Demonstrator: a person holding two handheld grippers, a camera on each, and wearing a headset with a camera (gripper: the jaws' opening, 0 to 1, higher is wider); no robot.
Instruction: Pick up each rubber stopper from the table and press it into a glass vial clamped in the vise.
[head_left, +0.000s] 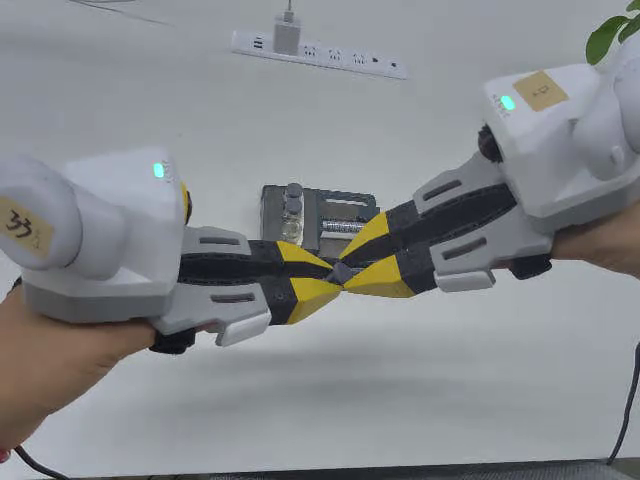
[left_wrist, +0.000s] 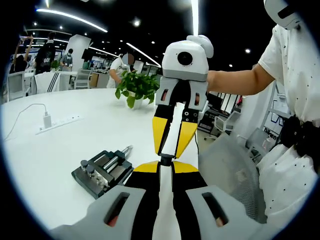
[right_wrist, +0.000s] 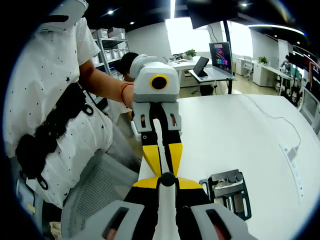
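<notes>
Left tool (head_left: 322, 278) and right tool (head_left: 358, 270) meet tip to tip above the table (head_left: 400, 380) in the head view, the left one reaching in from the left, the right one from the right. Both pairs of yellow-and-black jaws are drawn narrow. Their tips close from opposite sides on one dark grey rubber stopper (head_left: 340, 272). This stopper is clear of the table, held in the air between the two tools (which of them bears it cannot be told). A hand grips each white tool body, and a green light is lit on each.

On the table just beyond the meeting tips stands the dark grey vise (head_left: 340, 210). Two glass vials (head_left: 292, 212) stand upright at its left end, one behind the other, each with a dark top; finer detail is too small to tell. At the far side of the table lies a white power strip (head_left: 340, 55) with a charger (head_left: 287, 35) plugged in near its left end. Green plant leaves (head_left: 608, 32) show at the far right.
</notes>
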